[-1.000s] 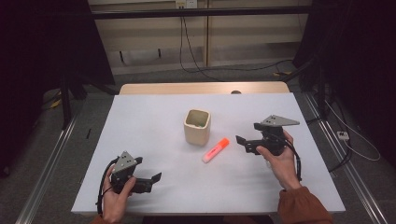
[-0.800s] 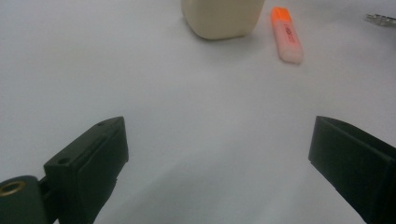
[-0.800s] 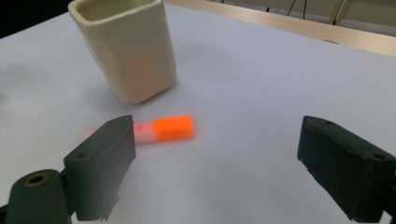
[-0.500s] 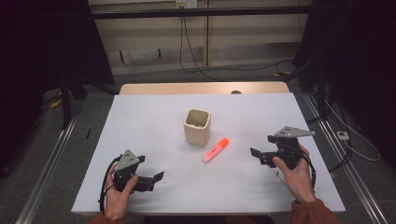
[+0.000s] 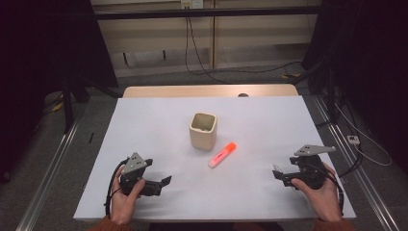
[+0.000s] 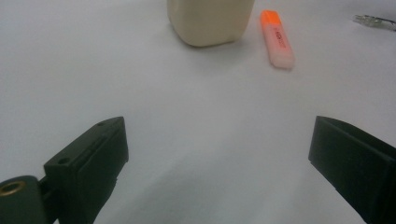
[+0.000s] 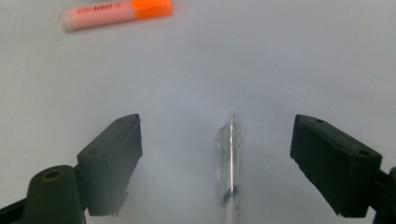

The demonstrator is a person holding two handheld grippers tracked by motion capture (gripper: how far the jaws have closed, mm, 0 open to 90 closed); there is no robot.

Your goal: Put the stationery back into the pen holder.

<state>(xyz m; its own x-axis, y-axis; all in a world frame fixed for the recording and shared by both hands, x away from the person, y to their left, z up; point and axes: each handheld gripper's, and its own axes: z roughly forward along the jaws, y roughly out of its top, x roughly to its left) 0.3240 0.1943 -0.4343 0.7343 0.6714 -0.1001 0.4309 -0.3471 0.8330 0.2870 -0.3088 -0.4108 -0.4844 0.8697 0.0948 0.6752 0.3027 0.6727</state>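
1. High view: the left gripper (image 5: 163, 183) and right gripper (image 5: 280, 175) rested low on the white table (image 5: 144, 120); beyond them stood a beige cup (image 5: 203, 130) and an orange highlighter (image 5: 223, 154), with open room all round.
2. Left gripper view: jaws wide apart, holding nothing; cup and highlighter lay well ahead.
3. Right gripper view: a clear pen (image 7: 229, 172) lay between spread, empty jaws (likely the next pick-up); nothing looked put away yet.

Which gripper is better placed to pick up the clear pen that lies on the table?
The right gripper, I judge. Its jaws are open and stand on either side of the clear pen. The left gripper is open too, but sits at the table's other side, beyond the orange highlighter.
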